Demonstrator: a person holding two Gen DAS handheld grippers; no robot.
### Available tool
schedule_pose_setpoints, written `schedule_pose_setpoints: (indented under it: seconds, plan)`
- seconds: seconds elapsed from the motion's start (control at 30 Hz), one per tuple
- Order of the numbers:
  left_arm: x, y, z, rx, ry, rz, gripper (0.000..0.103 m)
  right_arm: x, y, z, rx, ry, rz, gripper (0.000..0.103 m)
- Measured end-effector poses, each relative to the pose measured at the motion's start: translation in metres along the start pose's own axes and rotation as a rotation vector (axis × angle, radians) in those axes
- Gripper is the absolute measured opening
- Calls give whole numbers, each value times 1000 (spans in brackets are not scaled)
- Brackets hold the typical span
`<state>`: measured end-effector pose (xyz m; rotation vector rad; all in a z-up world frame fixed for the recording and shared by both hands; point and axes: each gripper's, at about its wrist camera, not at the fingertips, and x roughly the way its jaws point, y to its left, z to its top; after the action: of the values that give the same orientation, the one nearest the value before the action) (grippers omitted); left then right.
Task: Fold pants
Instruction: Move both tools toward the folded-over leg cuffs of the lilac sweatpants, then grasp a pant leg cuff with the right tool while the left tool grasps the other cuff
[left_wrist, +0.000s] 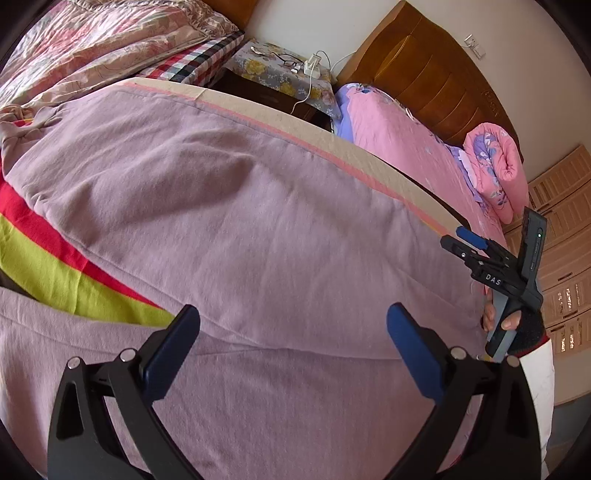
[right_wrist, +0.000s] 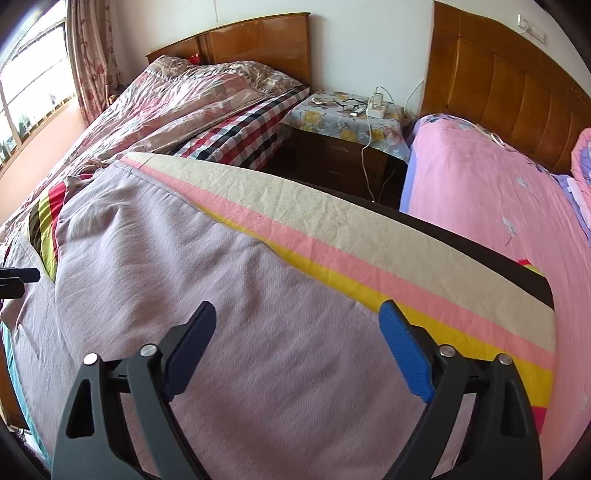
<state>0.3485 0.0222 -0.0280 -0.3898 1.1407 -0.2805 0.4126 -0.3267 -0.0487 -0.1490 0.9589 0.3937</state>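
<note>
Mauve pants (left_wrist: 258, 221) spread over striped bedcover (right_wrist: 351, 236), both grippers (left_wrist: 293, 343) (right_wrist: 297, 343) gaping empty above; only left view showing gloved hand (left_wrist: 517, 325), "DAS" lettering.

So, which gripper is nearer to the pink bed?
Right. The right gripper hangs over the end of the pants on the side facing the pink bed; the left gripper is over the pants farther along, away from that bed.

My two wrist views, close above the pants (left_wrist: 258, 221).
Both tilt downward toward twelve o'clock, sharing the nightstand (right_wrist: 343, 122).
</note>
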Motion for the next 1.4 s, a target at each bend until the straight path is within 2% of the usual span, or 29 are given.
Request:
schedule_pose_setpoints:
  seconds: [0.03,0.17,0.2,0.27,0.3,0.33,0.37,0.4,0.47,0.57,0.63,0.7,0.73,0.8,0.87,0.9,0.93,1.0,1.13,1.2,1.3,1.4]
  plan:
    - [7,1,13,-10,7,-4,97,14,0,7,-30,23,26,80]
    - [31,8,52,-68,50,-29,96,59,8,25,-136,97,141,80]
    - [36,9,59,-78,54,-39,96,67,10,28,-149,108,162,78]
    - [42,12,68,-96,50,-59,96,72,16,34,-179,80,188,68]
    - [46,12,71,-100,48,-70,94,71,18,35,-185,73,203,41]
    - [48,11,73,-101,49,-71,89,70,23,37,-197,74,208,21]
    - [49,10,74,-105,49,-66,88,67,30,35,-224,67,179,20]
    - [49,11,74,-112,43,-68,88,60,38,31,-259,58,161,14]
    - [42,13,70,-120,26,-73,88,34,54,19,-301,0,113,13]
    - [15,20,55,-135,-29,-83,88,-31,100,-12,-396,-132,19,12]
    - [-11,22,39,-129,-76,-104,89,-78,137,-46,-438,-212,-3,11]
    - [-37,24,14,-104,-125,-104,89,-109,177,-91,-458,-245,-14,10]
    - [-46,27,1,-94,-141,-105,90,-118,195,-115,-447,-242,-11,2]
    - [-58,35,-30,-81,-150,-110,94,-120,219,-160,-359,-196,50,2]
    - [-57,46,-58,-80,-124,-93,95,-116,227,-198,-245,-169,24,4]
    - [-53,53,-69,-88,-105,-86,95,-116,223,-216,-143,-153,39,9]
    - [-50,61,-78,-105,-87,-84,95,-117,212,-229,-16,-136,58,32]
    - [-44,74,-92,-132,-61,-86,95,-132,183,-257,251,-188,68,57]
    - [-43,86,-99,-133,-66,-88,95,-157,107,-292,727,-329,38,57]
    - [-44,85,-97,-128,-76,-102,95,-157,70,-302,909,-361,32,57]
    - [-47,85,-95,-119,-86,-124,95,-148,38,-295,995,-373,24,57]
    - [-46,85,-89,-118,-91,-143,95,-140,20,-280,1006,-344,-35,57]
